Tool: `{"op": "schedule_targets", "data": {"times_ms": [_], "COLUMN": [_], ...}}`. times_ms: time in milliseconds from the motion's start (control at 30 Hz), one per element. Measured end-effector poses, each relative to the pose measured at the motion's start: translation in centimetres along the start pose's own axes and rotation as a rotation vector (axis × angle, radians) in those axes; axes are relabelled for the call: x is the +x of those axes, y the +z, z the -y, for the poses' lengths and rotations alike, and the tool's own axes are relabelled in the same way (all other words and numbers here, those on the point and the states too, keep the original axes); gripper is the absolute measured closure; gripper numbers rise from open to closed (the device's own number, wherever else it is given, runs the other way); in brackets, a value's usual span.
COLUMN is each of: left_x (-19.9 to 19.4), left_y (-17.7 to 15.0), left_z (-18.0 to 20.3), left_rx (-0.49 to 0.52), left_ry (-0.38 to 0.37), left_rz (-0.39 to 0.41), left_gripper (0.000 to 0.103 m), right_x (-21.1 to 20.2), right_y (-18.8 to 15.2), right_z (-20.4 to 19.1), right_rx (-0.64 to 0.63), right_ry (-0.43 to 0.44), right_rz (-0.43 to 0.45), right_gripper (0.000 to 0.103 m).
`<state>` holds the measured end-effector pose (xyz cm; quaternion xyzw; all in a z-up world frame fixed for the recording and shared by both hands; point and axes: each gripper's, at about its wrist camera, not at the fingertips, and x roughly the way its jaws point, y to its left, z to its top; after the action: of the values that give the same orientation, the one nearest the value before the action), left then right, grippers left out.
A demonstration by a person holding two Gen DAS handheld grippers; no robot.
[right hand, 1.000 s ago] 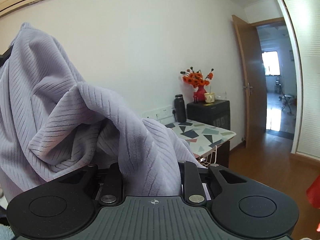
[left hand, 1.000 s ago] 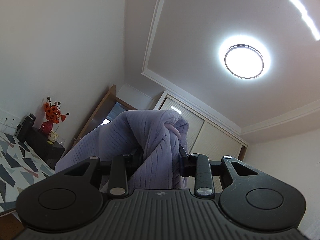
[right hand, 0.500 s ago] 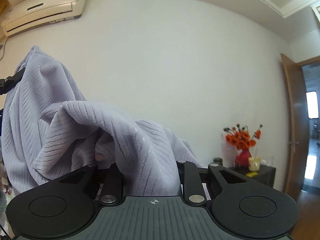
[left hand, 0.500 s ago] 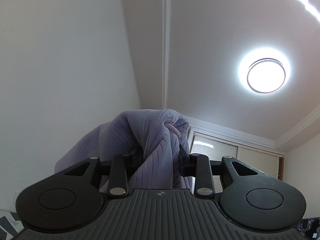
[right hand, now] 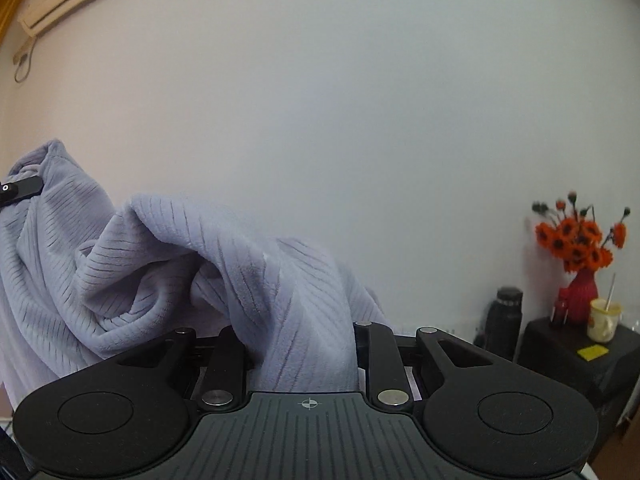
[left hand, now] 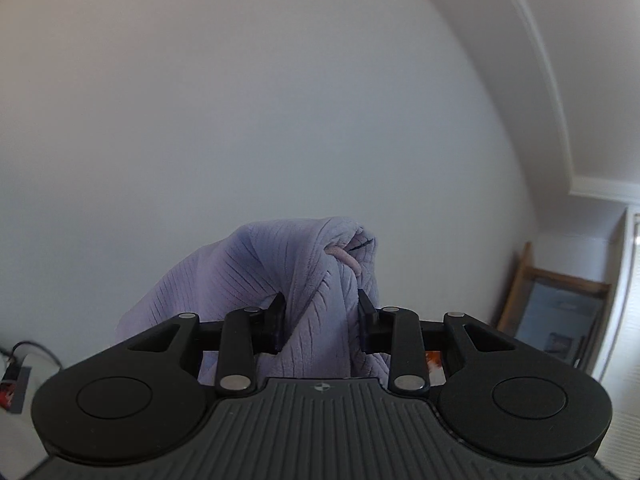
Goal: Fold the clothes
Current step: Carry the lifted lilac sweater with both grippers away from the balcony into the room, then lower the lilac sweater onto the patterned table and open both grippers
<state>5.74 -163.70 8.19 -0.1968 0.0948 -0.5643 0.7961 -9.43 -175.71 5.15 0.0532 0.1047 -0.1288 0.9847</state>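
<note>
Overhead, plain white wall [right hand: 360,100] behind everything in both views. Held up in the air, a lilac ribbed fleece garment [right hand: 140,264], draped in thick folds between the two grippers. Clamped on a bunched fold of it, the right gripper [right hand: 304,344], cloth spilling over its left finger. Pinched tight on another gathered part, the left gripper [left hand: 320,320], a pale pink seam showing near the top of the bundle. Lower right, a black cabinet [right hand: 576,356] carrying a red vase of orange flowers [right hand: 576,256], a black bottle [right hand: 504,316] beside it, and a small yellow cup [right hand: 604,318].
</note>
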Motion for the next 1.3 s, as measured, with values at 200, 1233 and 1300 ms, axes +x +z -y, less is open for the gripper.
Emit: {"op": "schedule_targets", "data": {"times_ms": [200,1233,1300], "left_x": [5.5,6.6,6.9], "left_y": [-11.6,-28.2,-28.5], "left_z": [-1.3,-2.7,-3.1], "left_rx": [-0.092,-0.058,-0.077], "left_ry": [0.228,0.450,0.456], "left_rz": [-0.228,-0.817,-0.826], "left_gripper": [0.070,0.062,0.062], "right_x": [8.5,6.3,7.0], "right_y": [-8.0,-22.3,-22.4], "right_z": [6.5,5.4,5.1], "right_rx": [0.002,0.017,0.011], "right_ry": [-0.015,0.188,0.196], "right_rz": [-0.200,-0.604,-0.619], "right_gripper": [0.083,0.080,0.079]}}
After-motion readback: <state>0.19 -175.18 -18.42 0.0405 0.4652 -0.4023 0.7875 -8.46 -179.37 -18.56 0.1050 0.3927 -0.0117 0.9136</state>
